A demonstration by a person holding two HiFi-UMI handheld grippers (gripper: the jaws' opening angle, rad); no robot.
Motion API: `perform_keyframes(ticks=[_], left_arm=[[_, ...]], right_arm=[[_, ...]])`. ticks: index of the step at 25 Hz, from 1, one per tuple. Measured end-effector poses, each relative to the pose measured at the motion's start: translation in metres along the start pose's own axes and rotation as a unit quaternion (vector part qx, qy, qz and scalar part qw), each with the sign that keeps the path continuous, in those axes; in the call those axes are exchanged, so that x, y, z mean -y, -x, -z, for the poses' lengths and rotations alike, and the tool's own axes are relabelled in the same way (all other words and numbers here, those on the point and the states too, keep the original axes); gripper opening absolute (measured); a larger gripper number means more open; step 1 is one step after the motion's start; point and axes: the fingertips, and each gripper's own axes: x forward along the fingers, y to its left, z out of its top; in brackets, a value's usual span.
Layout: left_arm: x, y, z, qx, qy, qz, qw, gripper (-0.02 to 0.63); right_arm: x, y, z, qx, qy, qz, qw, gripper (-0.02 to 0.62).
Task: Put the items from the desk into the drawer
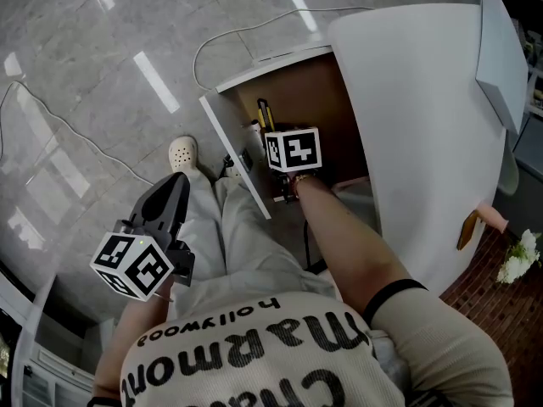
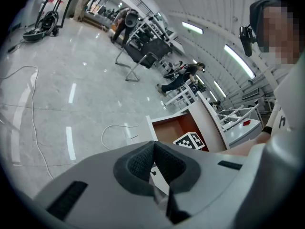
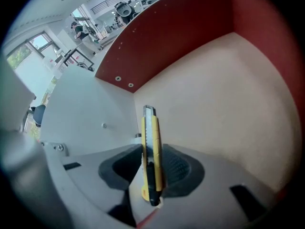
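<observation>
I am wearing a shirt (image 1: 254,346) whose print is showing upside down in the head view: "hollywood" in small letters, "Marmon" in large letters beneath it, and "Cha" in large letters running off the bottom edge.

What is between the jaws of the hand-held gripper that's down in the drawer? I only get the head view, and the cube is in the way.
Observer: The right hand-held gripper has a yellow-and-black knife between its jaws, which look closed on it.
Operator: Where does the knife point?
Observer: Into the drawer, at a bare beige stretch of its floor.
Operator: Is my other one holding something?
Observer: No. The left hand-held gripper has its jaws together, with nothing between them.
</observation>
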Motion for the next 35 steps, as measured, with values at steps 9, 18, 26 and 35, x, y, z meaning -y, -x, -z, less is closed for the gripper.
perform_keyframes(ticks=[9,18,26,35], left_arm=[[0.006,0.006,-0.013,0.012,-0.008,-0.001,0.9999,-0.002],[0.007,0.022,-0.019,0.030,-0.010,-0.012,0.9994,-0.002],[0.017,0.037,-0.025,0.053,-0.008,-0.013,0.9985,-0.002],[0.050,0.055,-0.030,0.089,-0.017,-0.001,0.9959,-0.002]], right_arm=[[-0.002,-0.001,0.000,-0.017,-0.009,-0.001,1.000,0.155],[-0.005,-0.001,0.007,-0.045,-0.004,0.002,0.999,0.170],[-0.014,0.017,0.014,-0.049,0.037,0.014,0.998,0.152],[-0.015,0.059,0.014,-0.060,0.065,0.050,0.995,0.003]])
